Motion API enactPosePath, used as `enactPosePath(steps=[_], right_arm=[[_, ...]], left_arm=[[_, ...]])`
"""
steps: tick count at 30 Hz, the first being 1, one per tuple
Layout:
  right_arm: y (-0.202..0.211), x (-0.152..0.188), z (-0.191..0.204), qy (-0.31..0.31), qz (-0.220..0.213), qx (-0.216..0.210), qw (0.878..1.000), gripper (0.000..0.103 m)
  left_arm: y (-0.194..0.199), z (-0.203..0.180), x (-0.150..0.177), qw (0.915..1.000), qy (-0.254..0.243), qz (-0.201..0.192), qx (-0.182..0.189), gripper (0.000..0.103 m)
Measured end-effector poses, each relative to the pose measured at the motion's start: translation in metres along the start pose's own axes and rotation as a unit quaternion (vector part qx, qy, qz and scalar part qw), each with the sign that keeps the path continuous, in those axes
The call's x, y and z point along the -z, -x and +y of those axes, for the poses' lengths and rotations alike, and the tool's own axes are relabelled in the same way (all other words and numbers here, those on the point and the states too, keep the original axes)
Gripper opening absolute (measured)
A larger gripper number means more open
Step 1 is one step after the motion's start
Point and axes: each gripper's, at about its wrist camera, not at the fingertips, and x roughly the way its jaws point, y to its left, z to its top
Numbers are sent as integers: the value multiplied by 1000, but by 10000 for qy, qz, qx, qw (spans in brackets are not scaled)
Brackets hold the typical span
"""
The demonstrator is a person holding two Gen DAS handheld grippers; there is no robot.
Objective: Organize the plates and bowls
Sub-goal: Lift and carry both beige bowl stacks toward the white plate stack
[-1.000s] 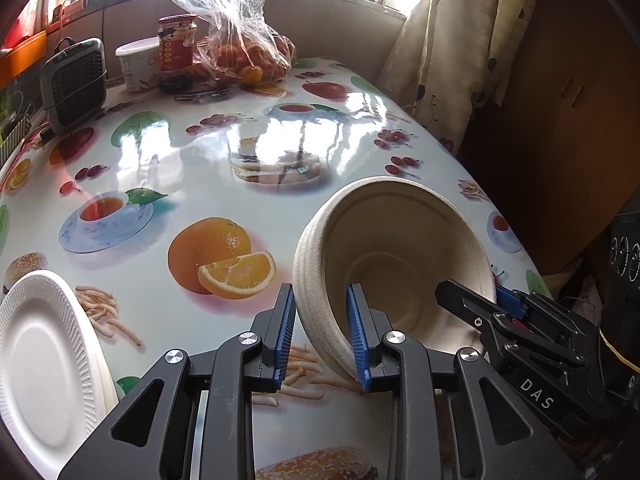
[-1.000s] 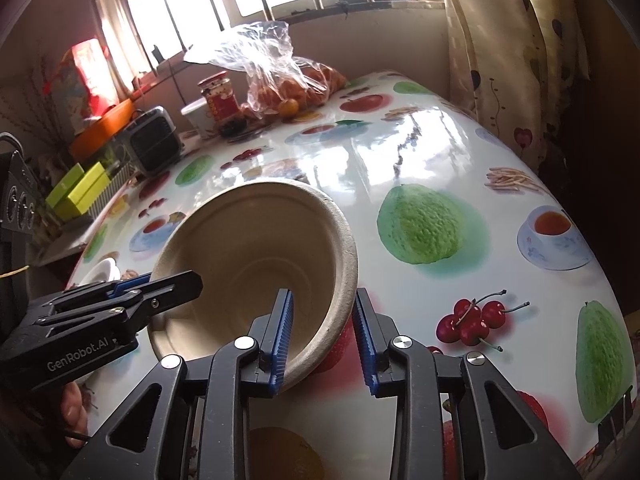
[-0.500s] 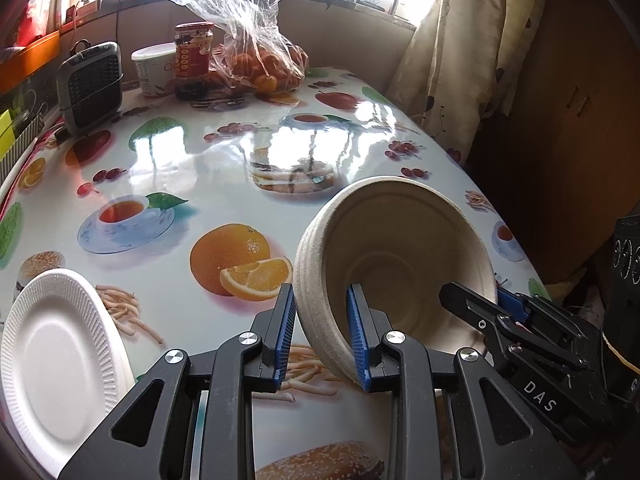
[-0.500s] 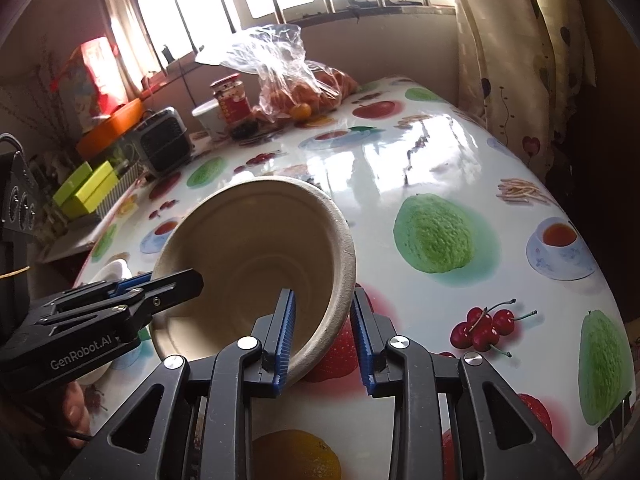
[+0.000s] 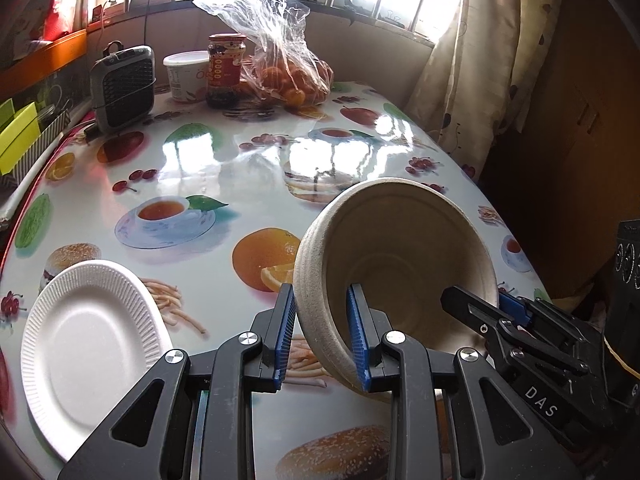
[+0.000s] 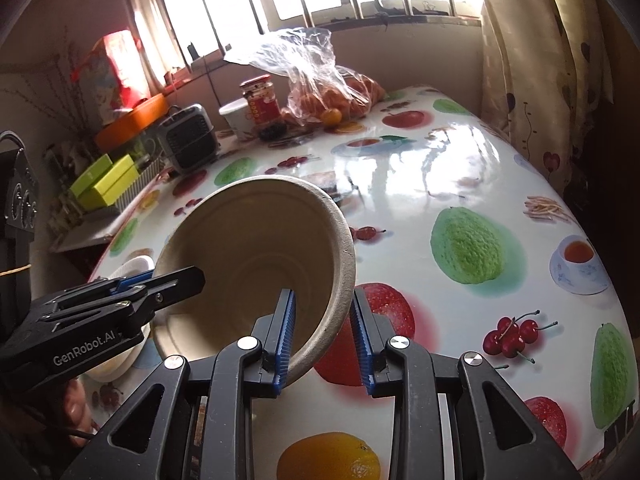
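Both the left claw [image 5: 321,330] and the right claw [image 6: 322,336] are clamped on the rim of the beige pulp-fibre bowl [image 5: 394,264], held tilted above the fruit-print desk [image 5: 248,168]. The white ribbed paper plate [image 5: 86,336] lies there alone; stacking looks barely begun.

A beige pulp-fibre bowl [image 5: 394,268] hangs tilted above the glossy fruit-print tablecloth [image 5: 224,168], its rim clamped on opposite sides: the left gripper [image 5: 322,336] grips the near-left edge, the right gripper [image 5: 486,302] the right edge. To the bowl's left, a ribbed white paper plate [image 5: 86,338] lies on the cloth near the table's front edge. At the far end (under the window) stand a small grey fan heater [image 5: 124,86], a white tub [image 5: 186,76], a red-labelled jar [image 5: 225,70] and a clear plastic bag of oranges [image 5: 286,64], left to right.
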Motion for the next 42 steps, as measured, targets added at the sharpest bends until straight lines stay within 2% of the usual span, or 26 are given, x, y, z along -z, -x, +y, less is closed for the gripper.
enactPosePath(steps=[14,26,42], right_arm=[[-5,-5,39,355,23,-353,9987,27],[-7,-9,67,611,-4,-509,9968,27],[-21,-15,118,1074,104,-968,9894,27]], left_arm=[[27,31,7,9986,326,-199,-365,27],[45,52,11,9966,524,-349,-536,27],[73,93,22,9893,957,-482,-989,27]])
